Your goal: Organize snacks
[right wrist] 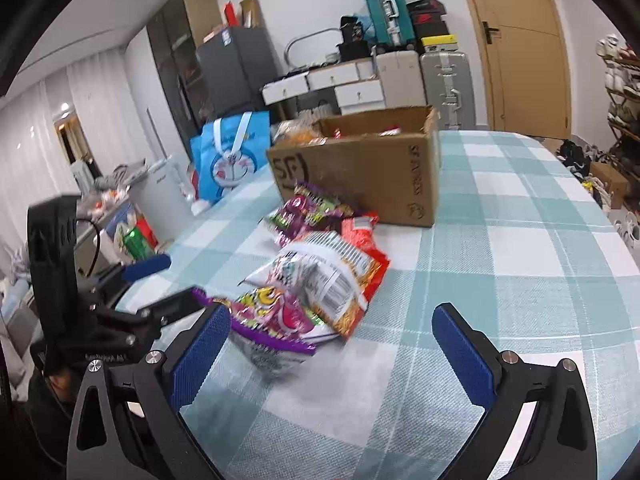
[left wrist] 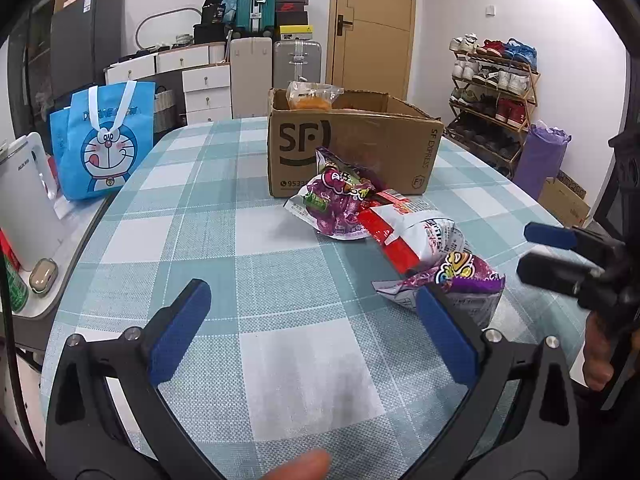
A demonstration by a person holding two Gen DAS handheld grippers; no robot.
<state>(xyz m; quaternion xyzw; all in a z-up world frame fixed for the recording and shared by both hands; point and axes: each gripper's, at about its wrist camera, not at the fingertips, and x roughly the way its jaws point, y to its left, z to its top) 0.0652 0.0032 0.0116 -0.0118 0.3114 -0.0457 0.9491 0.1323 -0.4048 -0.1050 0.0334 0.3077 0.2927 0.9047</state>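
An open cardboard box (left wrist: 352, 148) (right wrist: 360, 168) marked SF stands on the checked tablecloth, with an orange snack bag (left wrist: 314, 96) sticking out of its far left corner. In front of it lies a row of snack packets: a purple one (left wrist: 340, 204) (right wrist: 308, 210) nearest the box, a red one (left wrist: 390, 232) (right wrist: 366, 240), a white one (left wrist: 432, 236) (right wrist: 320, 268) and a purple-edged one (left wrist: 460, 284) (right wrist: 272, 316) closest to me. My left gripper (left wrist: 312, 300) is open over bare cloth, left of the packets. My right gripper (right wrist: 332, 328) (left wrist: 540, 252) is open, with nothing between its fingers.
A blue cartoon tote bag (left wrist: 104, 140) (right wrist: 232, 156) and a white appliance (left wrist: 28, 208) sit on a side counter to the left. A shoe rack (left wrist: 492, 92), a purple roll (left wrist: 544, 156) and small boxes stand on the floor to the right. Suitcases (left wrist: 296, 64) line the back wall.
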